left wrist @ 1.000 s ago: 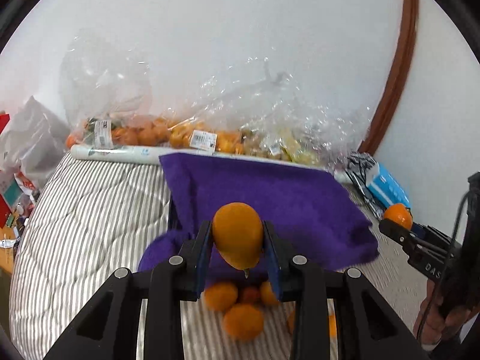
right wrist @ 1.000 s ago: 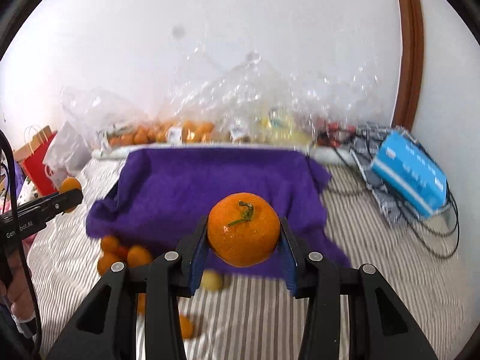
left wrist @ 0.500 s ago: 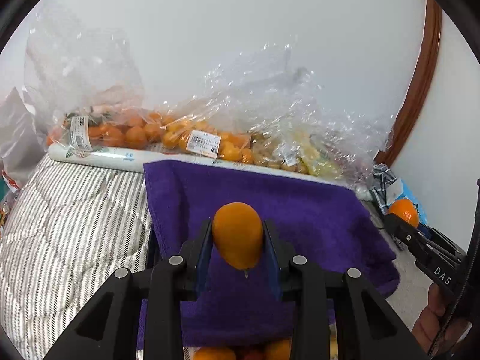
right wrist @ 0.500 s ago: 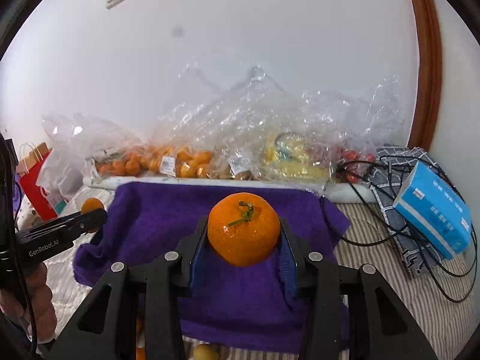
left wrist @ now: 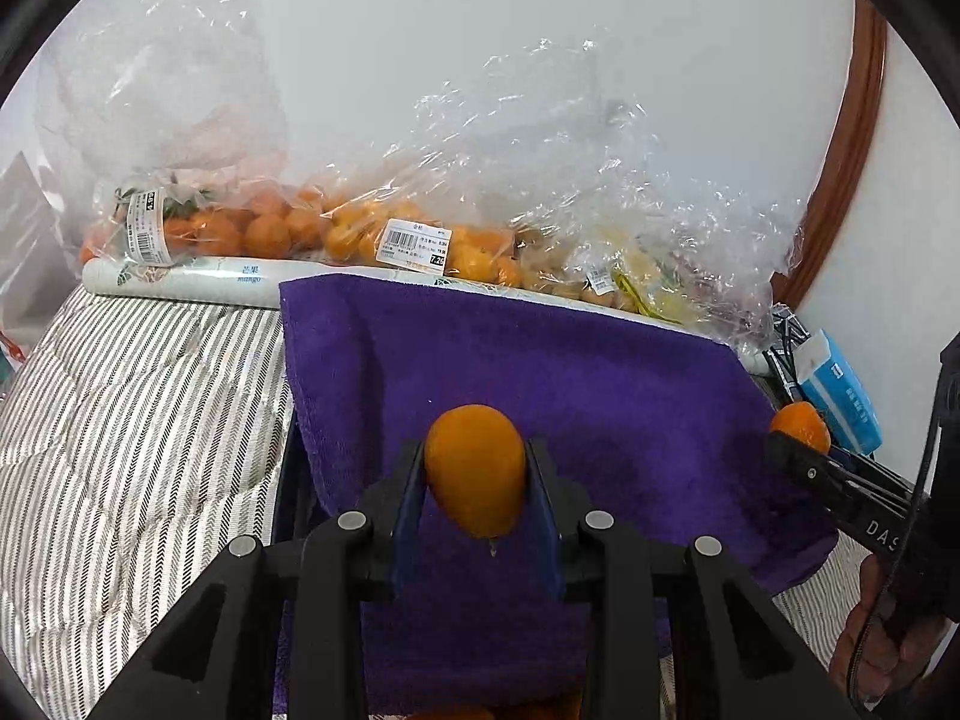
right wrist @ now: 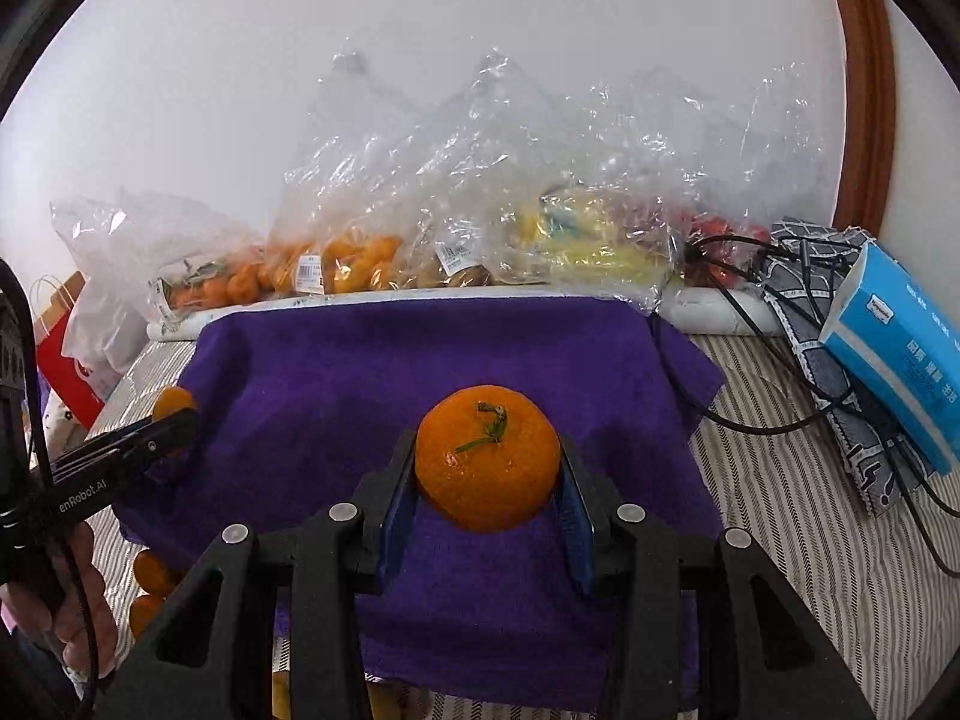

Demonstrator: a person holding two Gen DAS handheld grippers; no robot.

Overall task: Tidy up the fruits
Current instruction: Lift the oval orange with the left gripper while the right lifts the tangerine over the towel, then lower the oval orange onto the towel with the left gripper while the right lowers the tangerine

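Item: left gripper [left wrist: 477, 474], jaws closed on an oval orange fruit [left wrist: 475, 468] — smooth, egg-shaped, a small nub at its lower tip, held by its flanks above the purple towel [left wrist: 600, 408].

Item: right gripper [right wrist: 487, 468], jaws closed on a round mandarin [right wrist: 487, 465] — dimpled, glossy peel, curled green stem on top; also over the towel.

Item: purple towel, thick plush pile, draped over something raised whose shape is hidden; its edges hang loose onto the striped bedcover [left wrist: 132, 408], a quilted, soft fabric.

Item: clear plastic bags [right wrist: 468, 204] against the wall, crinkled and reflective, holding orange citrus with price labels, yellow fruit and some red fruit.

Item: loose oranges [right wrist: 150, 573] on the bedcover just below the towel's near edge.

Item: blue tissue pack [right wrist: 894, 348] and black cables [right wrist: 768, 420] to the right.

Risks, as judged:
- Both fruits are round and slick-skinned; on release onto a soft, sloping drape either could roll off the edge and down among the loose oranges.
- The oval fruit is pinched across a narrow waist and could squirt out forward if pressed harder.
- Over-squeezing may bruise or split the mandarin's thin peel.
- What lies under the towel is unseen — a fruit set on an unsupported fold may sink or tip.
- The two grippers are near each other over the towel and could knock together.
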